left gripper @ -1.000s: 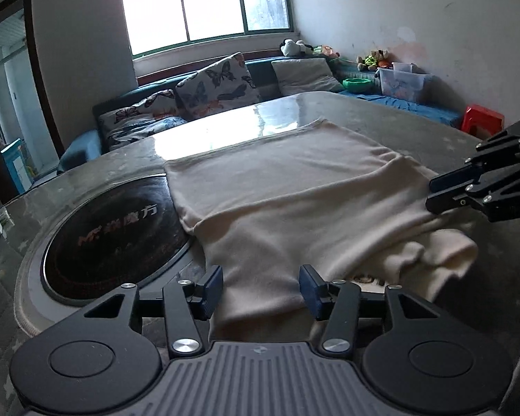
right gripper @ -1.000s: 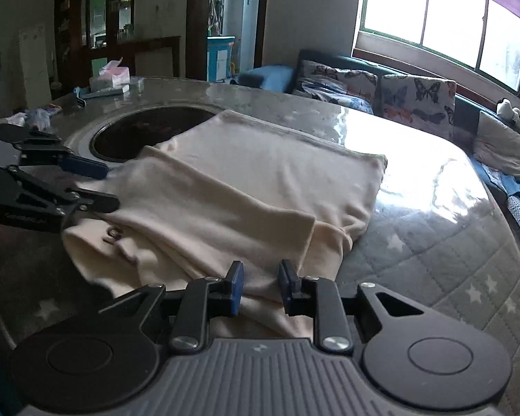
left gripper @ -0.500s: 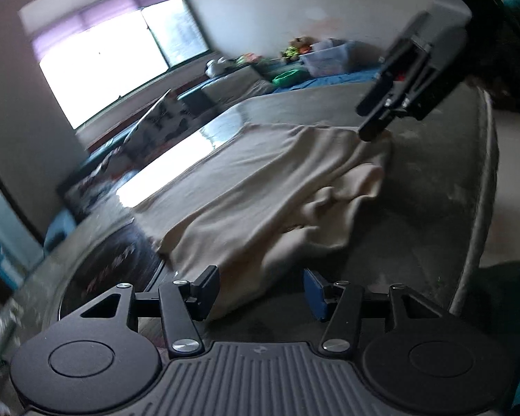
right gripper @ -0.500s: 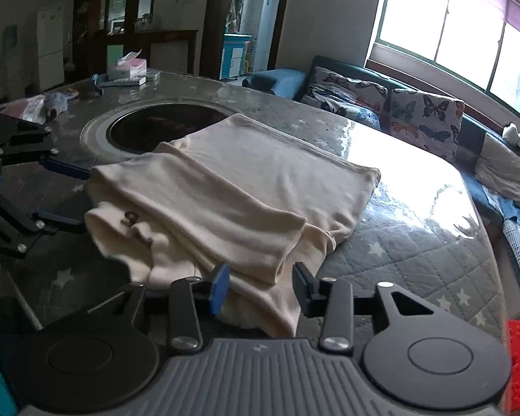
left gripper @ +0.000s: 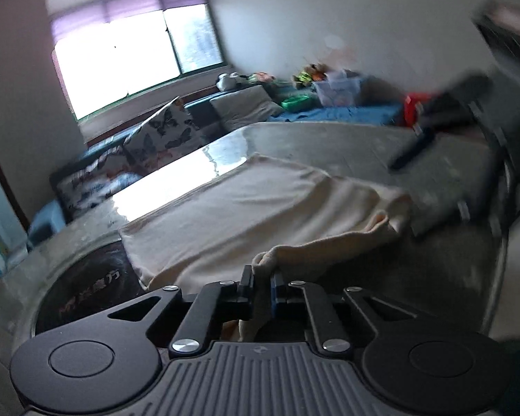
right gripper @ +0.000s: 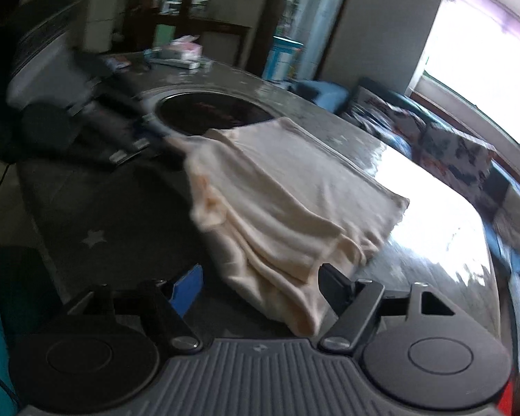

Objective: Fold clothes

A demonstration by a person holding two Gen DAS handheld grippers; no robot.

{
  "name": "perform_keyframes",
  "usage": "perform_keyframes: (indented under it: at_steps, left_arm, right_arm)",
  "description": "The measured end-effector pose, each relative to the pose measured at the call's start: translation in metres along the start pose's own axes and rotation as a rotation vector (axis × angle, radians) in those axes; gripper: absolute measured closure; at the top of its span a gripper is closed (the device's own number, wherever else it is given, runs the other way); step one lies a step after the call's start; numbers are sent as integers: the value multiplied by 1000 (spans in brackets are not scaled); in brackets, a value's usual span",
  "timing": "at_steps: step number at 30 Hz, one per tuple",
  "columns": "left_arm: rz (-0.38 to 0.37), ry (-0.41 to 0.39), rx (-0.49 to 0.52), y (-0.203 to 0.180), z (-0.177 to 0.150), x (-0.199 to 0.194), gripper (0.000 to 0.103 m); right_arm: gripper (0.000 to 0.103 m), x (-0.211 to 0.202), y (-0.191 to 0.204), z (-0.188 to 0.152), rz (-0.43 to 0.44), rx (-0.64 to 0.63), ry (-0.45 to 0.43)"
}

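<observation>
Left wrist view: the left gripper is clenched on a bunched corner of the cream garment, with cloth pinched between the two nearly closed fingers and a fold hanging below them. From that pinch the garment extends toward 12 o'clock, lying flat in folded layers on the grey table. A loose rolled edge of the cloth runs toward 2 o'clock. At 9 o'clock from the gripper, the garment's left edge overlaps the rim of the round black cooktop set into the table. The right gripper appears at 2 o'clock, blurred, above the table and apart from the cloth in this view.

Right wrist view: the right gripper is released, its fingers spread wide. The near folded corner of the cream garment lies between the fingers; contact with either pad cannot be confirmed. The garment lies on the table and reaches toward 12 o'clock, where its far edge meets the cooktop. At 10 o'clock the left gripper, blurred, holds the garment's far corner, which is raised off the table. A sofa with butterfly cushions stands at 2 o'clock beyond the table.
</observation>
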State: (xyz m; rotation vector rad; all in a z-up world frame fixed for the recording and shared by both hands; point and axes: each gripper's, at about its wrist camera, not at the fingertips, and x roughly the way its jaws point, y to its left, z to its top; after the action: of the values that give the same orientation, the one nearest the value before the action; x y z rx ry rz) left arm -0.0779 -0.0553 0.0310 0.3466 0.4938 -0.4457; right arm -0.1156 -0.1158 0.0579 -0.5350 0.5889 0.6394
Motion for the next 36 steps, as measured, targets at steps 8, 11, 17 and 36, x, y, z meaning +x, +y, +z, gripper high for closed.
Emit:
perform_keyframes:
  at_steps: [8, 11, 17, 36]
  left_arm:
    - [-14, 21, -58, 13, 7, 14, 93]
    - [-14, 13, -44, 12, -1, 4, 86]
    - [39, 0, 71, 1, -21, -11, 59]
    - [32, -2, 126, -1, -36, -35, 97]
  right_arm:
    - [57, 37, -1, 14, 3, -7, -12]
    - [73, 46, -16, 17, 51, 83, 24]
    - [90, 40, -30, 22, 81, 174, 4]
    - [95, -4, -29, 26, 71, 245, -118]
